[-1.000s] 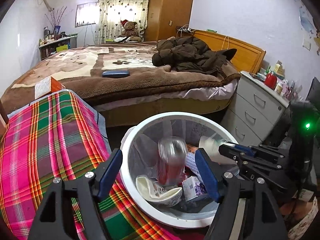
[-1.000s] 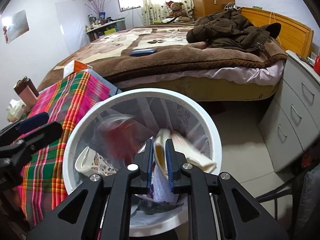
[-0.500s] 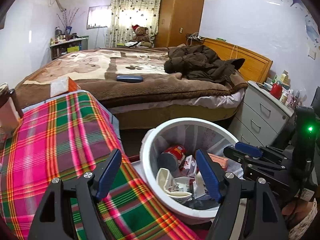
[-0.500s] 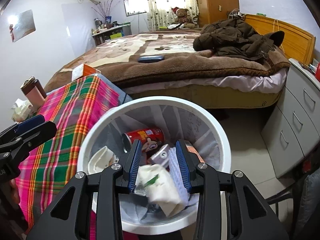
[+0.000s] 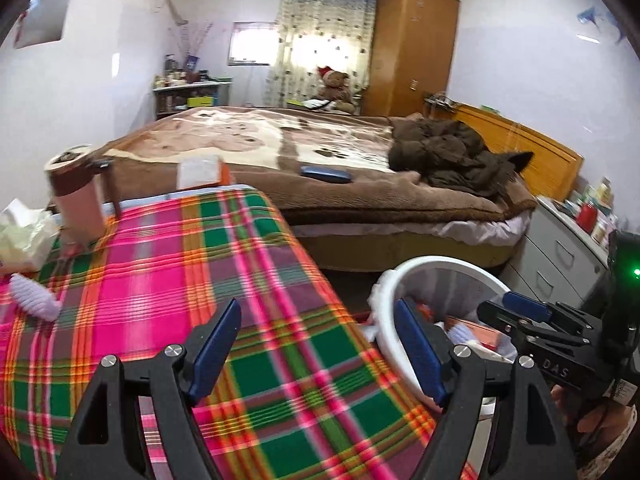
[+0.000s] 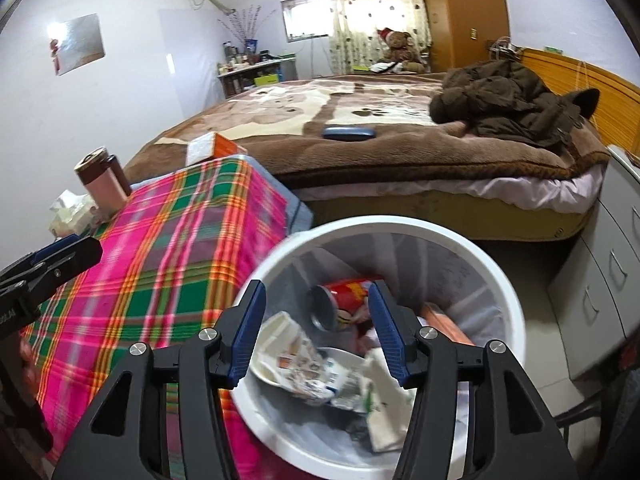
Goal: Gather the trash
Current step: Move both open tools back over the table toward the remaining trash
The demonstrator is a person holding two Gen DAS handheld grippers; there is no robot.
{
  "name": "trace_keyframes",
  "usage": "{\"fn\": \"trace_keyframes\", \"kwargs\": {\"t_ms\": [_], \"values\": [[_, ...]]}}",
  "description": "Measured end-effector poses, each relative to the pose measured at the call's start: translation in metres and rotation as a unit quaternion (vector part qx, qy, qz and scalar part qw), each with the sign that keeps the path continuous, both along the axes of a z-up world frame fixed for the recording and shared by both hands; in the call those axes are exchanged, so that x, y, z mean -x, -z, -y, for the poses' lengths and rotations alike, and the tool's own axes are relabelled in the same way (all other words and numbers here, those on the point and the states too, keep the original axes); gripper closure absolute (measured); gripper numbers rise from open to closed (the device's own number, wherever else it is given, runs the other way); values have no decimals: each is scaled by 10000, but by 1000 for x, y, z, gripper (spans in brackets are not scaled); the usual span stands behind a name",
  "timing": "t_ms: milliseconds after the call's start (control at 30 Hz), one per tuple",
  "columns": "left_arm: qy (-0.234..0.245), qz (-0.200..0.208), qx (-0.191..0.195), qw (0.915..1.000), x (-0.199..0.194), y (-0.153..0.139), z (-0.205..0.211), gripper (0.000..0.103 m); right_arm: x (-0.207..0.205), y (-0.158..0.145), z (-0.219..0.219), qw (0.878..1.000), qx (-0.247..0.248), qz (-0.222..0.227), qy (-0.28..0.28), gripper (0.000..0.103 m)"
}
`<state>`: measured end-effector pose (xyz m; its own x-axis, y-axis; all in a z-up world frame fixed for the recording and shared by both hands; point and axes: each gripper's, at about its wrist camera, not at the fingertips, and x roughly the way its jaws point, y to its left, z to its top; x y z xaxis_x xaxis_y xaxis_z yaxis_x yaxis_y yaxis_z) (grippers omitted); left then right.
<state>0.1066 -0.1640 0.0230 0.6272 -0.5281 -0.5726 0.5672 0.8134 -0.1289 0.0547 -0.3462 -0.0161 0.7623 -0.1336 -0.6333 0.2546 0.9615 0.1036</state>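
Left gripper [image 5: 320,344] over the plaid cloth [image 5: 160,280], jaws spread, nothing between them. Right gripper [image 6: 318,332] above the white bin [image 6: 508,308], jaws spread and empty. Trash lies in the bin just beside the cloth: red can [image 6: 344,300], crumpled paper [image 6: 304,368]; a purple item [image 5: 34,298] rests on the cloth.

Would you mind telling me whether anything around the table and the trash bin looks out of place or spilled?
Nothing looks spilled. The white trash bin stands upright beside the plaid-covered table, holding a red can and crumpled paper. Only a small lilac fuzzy item lies loose on the cloth; I cannot tell what it is.
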Motion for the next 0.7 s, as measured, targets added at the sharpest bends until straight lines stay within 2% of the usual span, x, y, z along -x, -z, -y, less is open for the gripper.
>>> {"fn": "trace_keyframes", "kwargs": {"t_ms": [467,700], "values": [[-885,-22,-61,9961,-22,4,-79,21,-36,-4,-55,9976,10,94,-680,47],[-1574,-125,-53,9874,-38,9,-135,21,-64,-5,-93,9930,48,132,-1170,47]]}}
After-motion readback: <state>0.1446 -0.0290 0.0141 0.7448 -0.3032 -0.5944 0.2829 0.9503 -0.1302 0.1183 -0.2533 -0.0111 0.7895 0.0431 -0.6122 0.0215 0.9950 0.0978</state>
